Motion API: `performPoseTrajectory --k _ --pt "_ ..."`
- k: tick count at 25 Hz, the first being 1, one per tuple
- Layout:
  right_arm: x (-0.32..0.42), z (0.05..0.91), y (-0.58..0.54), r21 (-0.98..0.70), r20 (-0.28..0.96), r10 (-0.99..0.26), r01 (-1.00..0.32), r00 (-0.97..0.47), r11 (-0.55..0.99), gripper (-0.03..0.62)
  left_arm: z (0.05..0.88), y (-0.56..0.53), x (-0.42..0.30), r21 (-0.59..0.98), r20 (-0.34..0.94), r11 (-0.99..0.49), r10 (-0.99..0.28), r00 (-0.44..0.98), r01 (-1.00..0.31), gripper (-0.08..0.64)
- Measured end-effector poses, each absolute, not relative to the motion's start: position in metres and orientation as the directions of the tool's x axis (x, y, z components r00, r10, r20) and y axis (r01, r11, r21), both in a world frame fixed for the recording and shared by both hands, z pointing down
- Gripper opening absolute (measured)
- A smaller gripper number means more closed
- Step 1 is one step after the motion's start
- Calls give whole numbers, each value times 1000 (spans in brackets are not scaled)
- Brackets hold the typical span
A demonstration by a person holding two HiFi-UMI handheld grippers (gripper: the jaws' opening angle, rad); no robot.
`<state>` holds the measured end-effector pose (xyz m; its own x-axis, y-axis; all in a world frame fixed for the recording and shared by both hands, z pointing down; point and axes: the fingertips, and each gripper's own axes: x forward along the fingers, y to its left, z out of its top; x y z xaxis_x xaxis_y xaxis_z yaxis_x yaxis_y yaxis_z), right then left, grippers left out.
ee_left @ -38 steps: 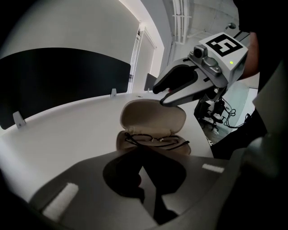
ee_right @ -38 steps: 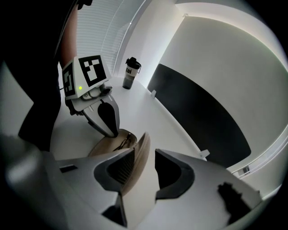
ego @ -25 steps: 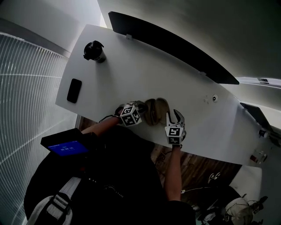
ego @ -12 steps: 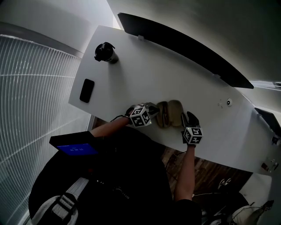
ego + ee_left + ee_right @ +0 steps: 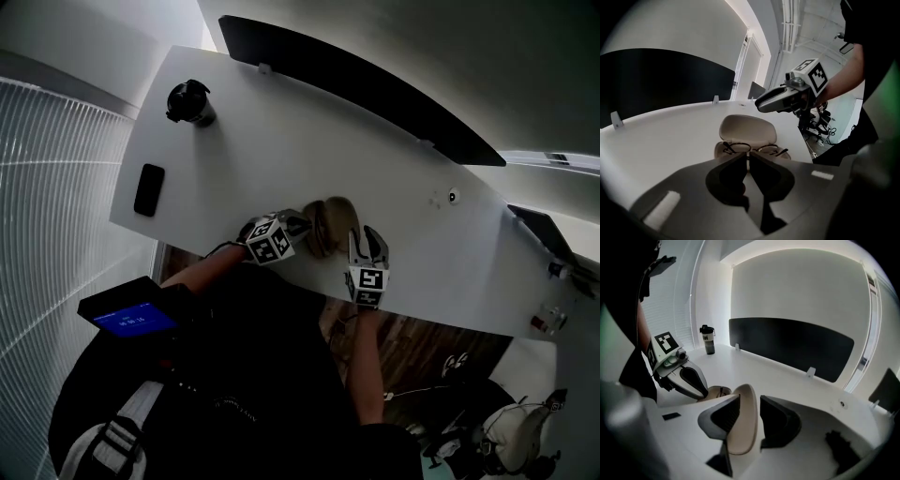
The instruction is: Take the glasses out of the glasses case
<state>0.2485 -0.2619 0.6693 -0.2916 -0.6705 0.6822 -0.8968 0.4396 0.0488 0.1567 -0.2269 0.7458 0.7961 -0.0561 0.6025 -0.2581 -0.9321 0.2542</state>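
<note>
The beige glasses case (image 5: 330,223) lies open near the table's front edge. Its lid (image 5: 747,128) stands up, and dark-rimmed glasses (image 5: 751,149) rest in the base. My left gripper (image 5: 746,158) is shut, its tips at the near rim of the base just before the glasses; nothing shows between them. It appears at the case's left in the head view as the left gripper (image 5: 300,224). My right gripper (image 5: 750,401) is open, with the lid (image 5: 743,427) edge-on between its jaws, close to the left one. It is the right gripper (image 5: 365,236) at the case's right.
A dark bottle (image 5: 190,103) stands at the table's far left corner, with a black phone (image 5: 148,189) nearer on the left. A black divider panel (image 5: 356,84) runs along the table's (image 5: 281,141) far edge. A small round fitting (image 5: 455,197) sits at right.
The head view swung right and back left. Both grippers stay at the case, left and right of it, with hardly any shift relative to it.
</note>
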Motion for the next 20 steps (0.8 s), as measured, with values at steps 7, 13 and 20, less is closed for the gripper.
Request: performPoseTrajectory --k 7,13,20 --pt "188 679 -242 178 843 -482 -721 -239 670 138 740 -224 166 266 583 -937 -31 812 -227 25" --pt "167 725 -237 81 922 -327 -725 -206 684 140 745 -225 162 267 591 -937 -26 806 -226 25" --pt "170 749 -227 90 955 -255 -676 -148 731 141 747 -222 167 281 607 -935 -2 795 -217 25"
